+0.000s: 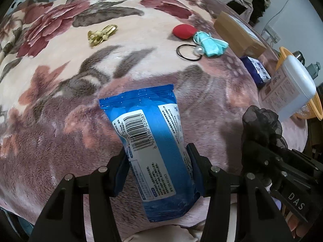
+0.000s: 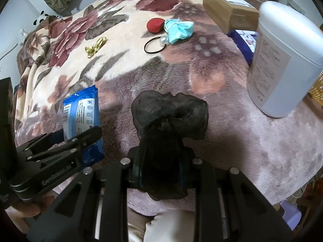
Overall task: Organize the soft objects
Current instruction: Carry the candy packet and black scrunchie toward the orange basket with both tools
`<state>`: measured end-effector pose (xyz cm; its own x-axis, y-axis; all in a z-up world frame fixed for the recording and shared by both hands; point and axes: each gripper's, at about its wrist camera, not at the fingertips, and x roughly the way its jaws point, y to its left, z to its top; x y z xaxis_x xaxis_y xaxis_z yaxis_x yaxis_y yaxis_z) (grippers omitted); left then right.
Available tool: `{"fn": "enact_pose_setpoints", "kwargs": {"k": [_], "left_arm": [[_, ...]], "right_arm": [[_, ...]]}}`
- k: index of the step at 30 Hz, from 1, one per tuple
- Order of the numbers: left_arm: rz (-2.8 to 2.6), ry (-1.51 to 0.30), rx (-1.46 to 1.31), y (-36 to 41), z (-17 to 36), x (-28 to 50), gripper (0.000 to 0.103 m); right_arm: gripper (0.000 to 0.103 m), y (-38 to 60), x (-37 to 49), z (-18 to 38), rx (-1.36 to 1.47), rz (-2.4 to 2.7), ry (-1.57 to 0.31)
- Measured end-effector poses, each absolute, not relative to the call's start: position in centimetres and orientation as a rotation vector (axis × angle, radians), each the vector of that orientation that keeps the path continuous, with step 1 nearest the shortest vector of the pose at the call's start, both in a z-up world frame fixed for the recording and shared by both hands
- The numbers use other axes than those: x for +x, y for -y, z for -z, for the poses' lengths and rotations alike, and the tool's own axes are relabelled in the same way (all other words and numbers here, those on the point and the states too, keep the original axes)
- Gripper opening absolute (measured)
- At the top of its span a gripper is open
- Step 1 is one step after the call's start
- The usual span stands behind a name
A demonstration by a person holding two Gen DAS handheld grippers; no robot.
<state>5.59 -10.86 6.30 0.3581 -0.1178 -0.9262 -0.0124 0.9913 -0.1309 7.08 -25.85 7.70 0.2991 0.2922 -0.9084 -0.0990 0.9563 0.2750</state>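
The fingers (image 1: pixel 193 153) of the left gripper (image 1: pixel 158 157) were seen partly spread and pressed against both sides of a blue wet-wipe pack (image 1: pixel 153 141), which was clamped between them. The pack was held above a floral plush blanket (image 1: pixel 60 70), its sealed end pointing away from the camera and its barcode label facing up. In the right wrist view, the fingers of the right gripper (image 2: pixel 161 167) were closed tight on a black sheer scrunchie (image 2: pixel 169 117). The gathered fabric was pinched between the pads, and its ruffled ring stood out beyond the fingertips, over the blanket. The two grippers were held just beside each other, each visible at the edge of the other's view.

Further away, several small things were laid on the blanket. A black hair tie with a white pearl bead (image 1: pixel 188 52) was seen beside a crumpled teal face mask (image 1: pixel 210 43), the bead touching the mask. A red round sponge (image 1: pixel 183 31) was set just behind the mask, touching it. Well apart to the left, a gold ribbon bow (image 1: pixel 101 35) was seen lying alone.

Along the right edge of the blanket, a brown cardboard box (image 1: pixel 238 34) and a dark blue packet (image 1: pixel 256 70) were found. Nearer, a white plastic bottle (image 2: pixel 282 60) was seen leaning in an orange basket (image 1: pixel 315 104).
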Motion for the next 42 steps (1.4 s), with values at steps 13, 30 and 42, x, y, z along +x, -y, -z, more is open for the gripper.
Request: {"fn": "enact_pose_setpoints", "kwargs": {"k": [13, 30, 42], "left_arm": [[0.102, -1.198, -0.082, 13.5, -6.8, 5.5, 0.056], [0.144, -1.178, -0.065, 15.5, -8.8, 6.1, 0.056], [0.187, -1.105, -0.060, 17.8, -14.3, 8.1, 0.056]], "right_arm": [[0.025, 28.1, 6.3, -8.3, 0.207, -0.237, -1.223], [0.025, 29.3, 6.1, -10.2, 0.227, -0.239, -1.184], [0.025, 31.0, 6.7, -15.2, 0.215, -0.242, -1.091]]}}
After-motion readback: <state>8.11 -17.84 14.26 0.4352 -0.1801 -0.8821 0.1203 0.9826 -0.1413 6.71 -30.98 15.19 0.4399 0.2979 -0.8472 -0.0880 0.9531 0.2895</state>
